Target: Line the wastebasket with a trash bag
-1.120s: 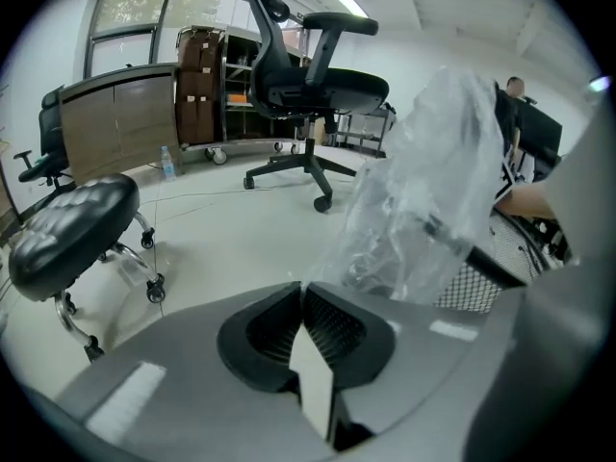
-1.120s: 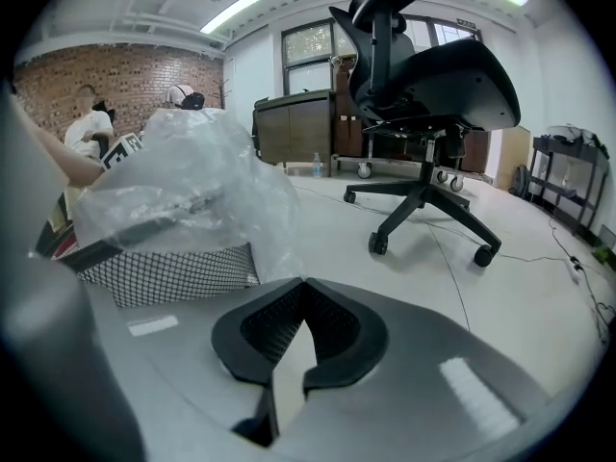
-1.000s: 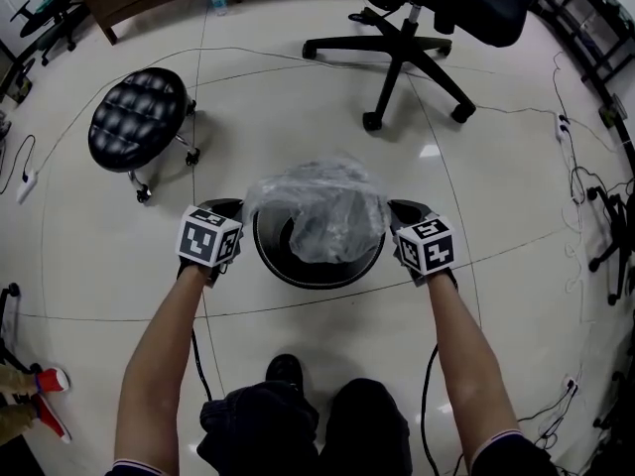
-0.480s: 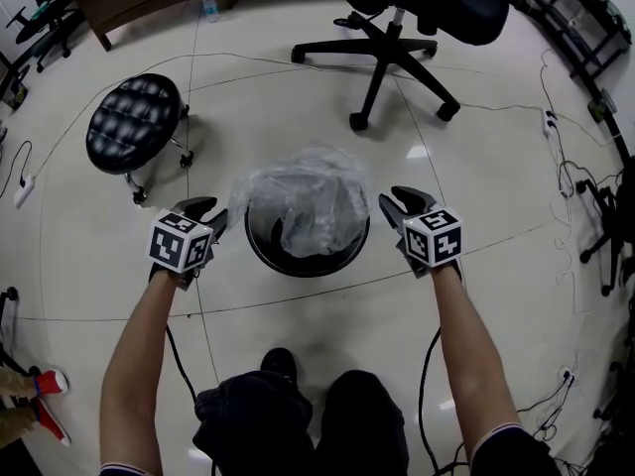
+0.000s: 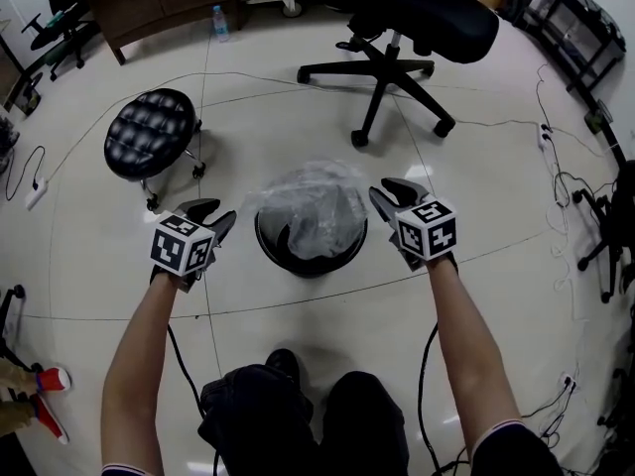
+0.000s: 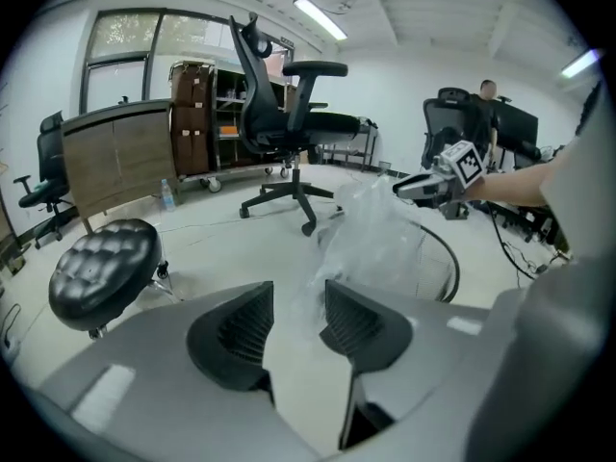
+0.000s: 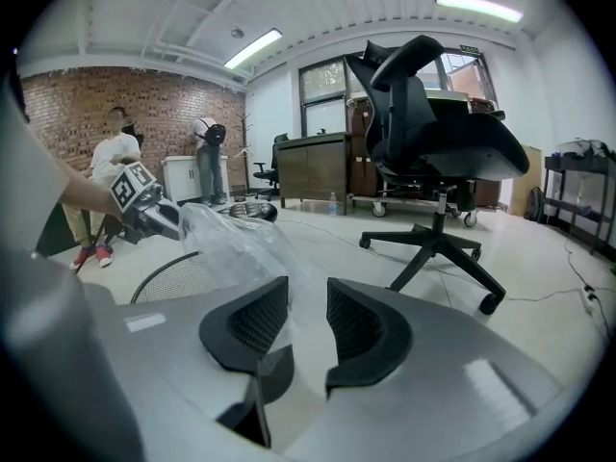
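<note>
Head view: left gripper (image 5: pixel 213 214) and right gripper (image 5: pixel 390 192), jaws just opening, empty, are flanking the black mesh wastebasket (image 5: pixel 310 267); clear crumpled plastic bag (image 5: pixel 313 198) covering its far rim, bare floor (image 5: pixel 298 117) around.

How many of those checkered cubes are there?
2. The left cube rides the left gripper, left of the wastebasket; the right cube rides the right gripper, right of it. None seems hidden.

Trash bag (image 5: pixel 316 206) in wastebasket (image 5: pixel 310 269), stool (image 5: pixel 151 135) left
</note>
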Motion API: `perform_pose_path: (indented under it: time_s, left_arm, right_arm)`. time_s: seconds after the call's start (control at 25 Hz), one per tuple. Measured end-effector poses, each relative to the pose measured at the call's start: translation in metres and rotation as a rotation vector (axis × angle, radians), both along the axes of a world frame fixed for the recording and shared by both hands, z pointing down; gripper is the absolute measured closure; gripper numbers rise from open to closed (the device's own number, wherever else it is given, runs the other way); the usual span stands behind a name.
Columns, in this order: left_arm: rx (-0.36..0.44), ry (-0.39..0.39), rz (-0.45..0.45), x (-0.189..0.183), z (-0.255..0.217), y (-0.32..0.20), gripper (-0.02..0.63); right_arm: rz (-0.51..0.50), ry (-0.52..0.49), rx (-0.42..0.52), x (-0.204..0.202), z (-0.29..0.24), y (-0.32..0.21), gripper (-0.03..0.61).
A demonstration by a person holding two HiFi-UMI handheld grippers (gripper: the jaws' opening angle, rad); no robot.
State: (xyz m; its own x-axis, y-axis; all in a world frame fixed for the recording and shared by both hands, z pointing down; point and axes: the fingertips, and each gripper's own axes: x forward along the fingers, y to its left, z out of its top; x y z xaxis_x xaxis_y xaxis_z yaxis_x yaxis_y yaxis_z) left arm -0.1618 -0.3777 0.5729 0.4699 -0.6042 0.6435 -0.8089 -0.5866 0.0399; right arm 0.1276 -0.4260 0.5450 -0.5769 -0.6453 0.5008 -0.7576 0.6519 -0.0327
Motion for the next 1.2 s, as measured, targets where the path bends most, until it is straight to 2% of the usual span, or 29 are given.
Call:
perform_pose_path:
  time_s: [0.08, 0.16, 0.24, 0.36, 0.4, 0.48, 0.52, 0.56, 0.6, 0.88, 1.2]
  left_arm:
    - [-0.006, 0.000, 0.070, 0.011, -0.009, 0.008, 0.448]
    - [-0.031, 0.004, 0.153, 0.026, -0.012, 0.020, 0.420]
    - [-0.040, 0.020, 0.200, 0.041, -0.013, 0.027, 0.408]
    - [-0.018, 0.054, 0.206, 0.057, -0.017, 0.021, 0.408]
    - [-0.010, 0.062, 0.199, 0.060, -0.018, 0.017, 0.408]
    - [0.003, 0.067, 0.189, 0.064, -0.018, 0.011, 0.422]
    - [0.011, 0.063, 0.191, 0.066, -0.018, 0.010, 0.479]
    - [0.019, 0.058, 0.194, 0.066, -0.019, 0.010, 0.576]
    - [0.028, 0.054, 0.198, 0.067, -0.020, 0.011, 0.603]
    - [0.028, 0.023, 0.255, 0.060, -0.023, 0.039, 0.603]
    - [-0.028, 0.013, 0.269, 0.060, -0.005, 0.078, 0.603]
  right_arm:
    - [-0.041, 0.014, -0.005, -0.016, -0.002, 0.000, 0.458]
    - [-0.076, 0.032, -0.016, -0.029, 0.002, -0.001, 0.453]
    - [-0.091, 0.047, -0.025, -0.037, 0.007, -0.006, 0.450]
    - [-0.087, 0.063, -0.029, -0.040, 0.011, -0.013, 0.456]
    - [-0.087, 0.068, -0.027, -0.041, 0.011, -0.014, 0.479]
    - [-0.093, 0.075, -0.018, -0.043, 0.009, -0.012, 0.566]
    - [-0.101, 0.076, -0.014, -0.044, 0.007, -0.010, 0.575]
    - [-0.112, 0.078, -0.009, -0.045, 0.005, -0.007, 0.575]
    - [-0.123, 0.080, -0.004, -0.044, 0.002, -0.003, 0.575]
    - [-0.190, 0.100, 0.041, -0.034, -0.015, 0.048, 0.575]
    - [-0.200, 0.096, -0.008, -0.025, 0.000, 0.107, 0.575]
